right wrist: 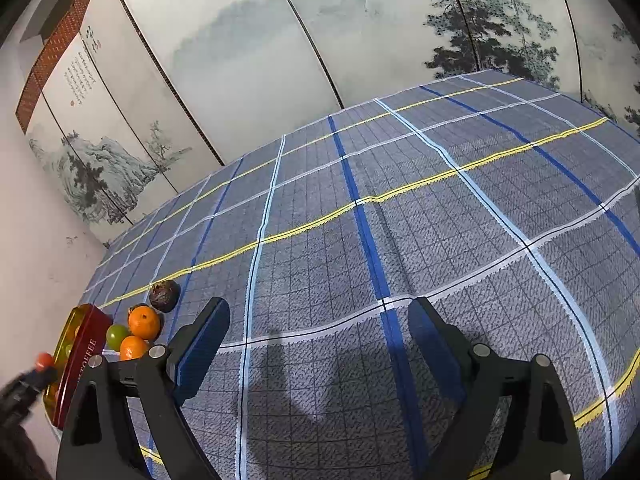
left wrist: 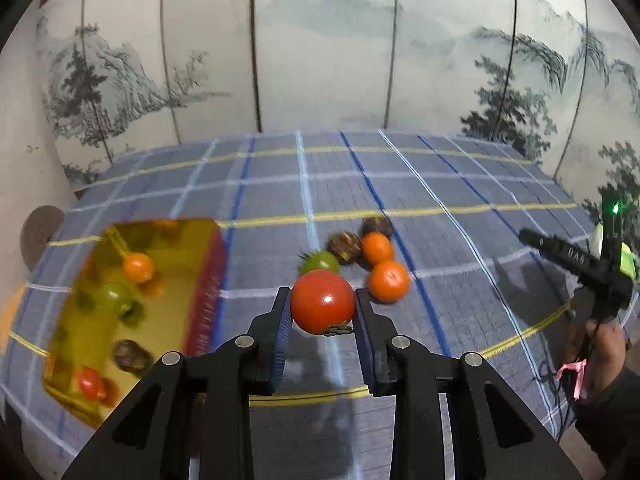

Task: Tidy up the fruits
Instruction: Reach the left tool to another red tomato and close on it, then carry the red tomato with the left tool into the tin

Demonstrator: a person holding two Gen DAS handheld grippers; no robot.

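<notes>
My left gripper is shut on a red tomato and holds it above the cloth. A gold tin with red sides lies to its left and holds several small fruits. A loose pile lies beyond the tomato: a green tomato, two oranges, two dark brown fruits. My right gripper is open and empty over bare cloth. In the right wrist view the tin, oranges, green tomato and a dark fruit sit at far left.
A blue plaid cloth covers the table. A painted folding screen stands close behind the far edge. The right gripper and hand show at the right of the left wrist view.
</notes>
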